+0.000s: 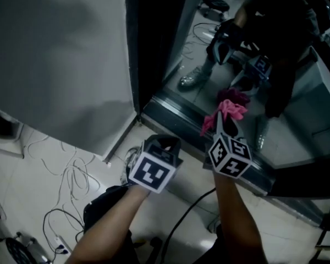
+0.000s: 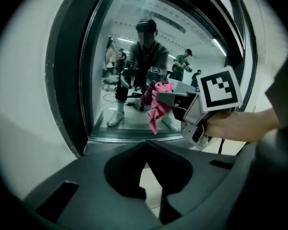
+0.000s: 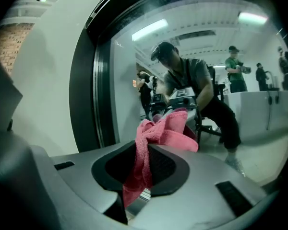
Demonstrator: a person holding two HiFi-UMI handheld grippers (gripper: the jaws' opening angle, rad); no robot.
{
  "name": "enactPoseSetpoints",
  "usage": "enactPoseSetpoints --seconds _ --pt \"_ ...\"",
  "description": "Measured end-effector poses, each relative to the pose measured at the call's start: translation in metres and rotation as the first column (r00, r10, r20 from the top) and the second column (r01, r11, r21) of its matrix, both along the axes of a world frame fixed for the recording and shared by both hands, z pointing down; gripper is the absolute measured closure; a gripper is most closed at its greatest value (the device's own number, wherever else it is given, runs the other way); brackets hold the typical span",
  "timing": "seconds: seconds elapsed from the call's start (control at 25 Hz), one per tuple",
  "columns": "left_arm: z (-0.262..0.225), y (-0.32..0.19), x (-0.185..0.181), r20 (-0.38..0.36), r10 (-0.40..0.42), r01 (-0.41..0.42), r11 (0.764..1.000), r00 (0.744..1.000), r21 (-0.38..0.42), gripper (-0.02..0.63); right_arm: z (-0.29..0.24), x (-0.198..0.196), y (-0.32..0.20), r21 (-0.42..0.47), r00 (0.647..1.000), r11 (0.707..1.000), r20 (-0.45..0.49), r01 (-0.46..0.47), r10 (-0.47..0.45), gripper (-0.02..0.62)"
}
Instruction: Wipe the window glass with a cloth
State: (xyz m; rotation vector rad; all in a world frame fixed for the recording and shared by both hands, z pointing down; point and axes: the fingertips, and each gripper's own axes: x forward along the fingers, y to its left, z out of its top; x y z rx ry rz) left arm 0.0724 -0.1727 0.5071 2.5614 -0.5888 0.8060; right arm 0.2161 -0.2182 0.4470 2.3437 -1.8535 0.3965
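The window glass (image 1: 206,54) (image 2: 129,56) (image 3: 129,80) sits in a dark frame (image 1: 148,37) and mirrors me and the room. My right gripper (image 1: 224,124) (image 3: 144,150) is shut on a pink cloth (image 1: 232,110) (image 3: 161,131), whose bunched end is at the glass low down, just above the sill (image 1: 176,114). Whether it touches the glass I cannot tell. The left gripper view shows the same cloth (image 2: 158,104) hanging from the right gripper (image 2: 180,104). My left gripper (image 1: 164,143) (image 2: 145,144) is shut and empty, left of the right one and short of the sill.
A grey wall panel (image 1: 55,54) stands left of the frame. Loose cables (image 1: 71,175) and a power strip (image 1: 55,246) lie on the tiled floor below. A cable (image 1: 187,216) runs under my right arm. A step ladder (image 1: 327,235) shows at the bottom right.
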Motion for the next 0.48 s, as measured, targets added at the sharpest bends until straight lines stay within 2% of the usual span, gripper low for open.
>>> enactPoseSetpoints --seconds 0.48 --pt "0.014 -0.042 -0.059 0.019 -0.107 0.107 0.994 0.994 -0.017 0.601 0.006 -0.076 -0.077 -0.021 0.988 0.988 -0.009 0.152 -0.153 0.518"
